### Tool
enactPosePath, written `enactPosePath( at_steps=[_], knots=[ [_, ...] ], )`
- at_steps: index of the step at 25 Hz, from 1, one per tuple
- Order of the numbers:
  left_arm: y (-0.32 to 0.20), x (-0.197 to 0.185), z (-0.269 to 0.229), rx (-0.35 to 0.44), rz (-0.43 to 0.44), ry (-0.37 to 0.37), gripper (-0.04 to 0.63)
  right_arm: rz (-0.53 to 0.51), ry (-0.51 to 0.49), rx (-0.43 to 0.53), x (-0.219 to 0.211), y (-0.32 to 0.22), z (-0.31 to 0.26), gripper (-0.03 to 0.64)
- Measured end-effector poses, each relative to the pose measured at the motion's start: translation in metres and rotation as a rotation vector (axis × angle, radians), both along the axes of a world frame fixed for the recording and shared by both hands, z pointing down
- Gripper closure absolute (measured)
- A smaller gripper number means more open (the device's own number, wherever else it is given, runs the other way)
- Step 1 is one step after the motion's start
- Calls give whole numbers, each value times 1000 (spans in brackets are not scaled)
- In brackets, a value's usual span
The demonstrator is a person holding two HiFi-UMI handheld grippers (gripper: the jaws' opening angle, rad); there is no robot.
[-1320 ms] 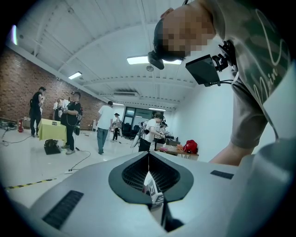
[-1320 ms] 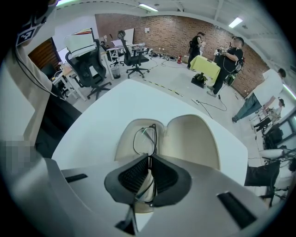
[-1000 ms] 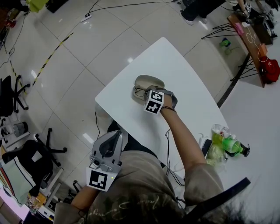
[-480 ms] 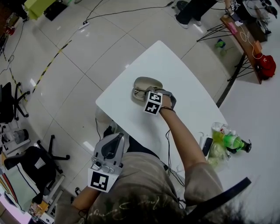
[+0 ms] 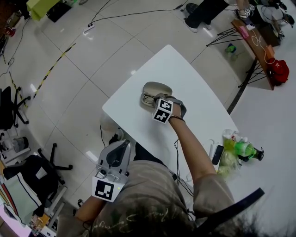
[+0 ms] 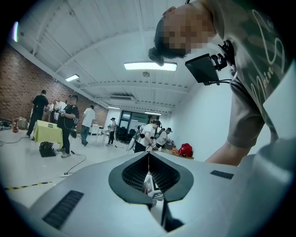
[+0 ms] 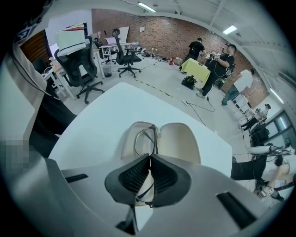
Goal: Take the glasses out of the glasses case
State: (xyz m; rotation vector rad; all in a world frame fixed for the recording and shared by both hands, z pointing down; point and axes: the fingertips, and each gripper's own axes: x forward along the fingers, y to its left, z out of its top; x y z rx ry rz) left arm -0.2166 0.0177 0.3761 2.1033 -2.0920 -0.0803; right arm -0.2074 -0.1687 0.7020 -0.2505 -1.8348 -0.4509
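Note:
An open beige glasses case lies on the white table, both halves facing up. Dark-framed glasses sit over its near half. My right gripper is at the case, shut on the glasses' frame. In the right gripper view the glasses run from the case back between the closed jaws of the right gripper. My left gripper is held low by the person's lap, off the table. In its own view the left gripper is shut with nothing in it.
Green bottles and bags and a phone crowd the table's right end. Office chairs stand on the floor at left, and cables cross it. Several people stand far off by a brick wall.
The head camera's view has shifted a little. My right gripper stays at the case, shut on the glasses; the left gripper stays low by the lap.

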Motion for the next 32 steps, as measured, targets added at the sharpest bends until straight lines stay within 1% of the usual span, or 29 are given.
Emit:
enactPosePath(
  at_steps=[4,9,14,24,28,32],
  knots=[
    [0,-3,-8,4,6,-8,586,22,-17,-19,-2,1,-7,592],
    [2,-7,-13,-6,8,-19,586,27,-18,-20,-3,3,-8,592],
    [4,-3,-14,-4,24,-30,586,48,-33,-14,4,3,-12,592],
    [12,6,-15,6,47,-18,586,69,-48,4,14,10,-27,592],
    [15,9,-19,13,64,-23,586,74,-50,31,20,10,-32,592],
    [20,10,-19,12,78,-29,586,115,-49,20,28,10,-32,592]
  ],
)
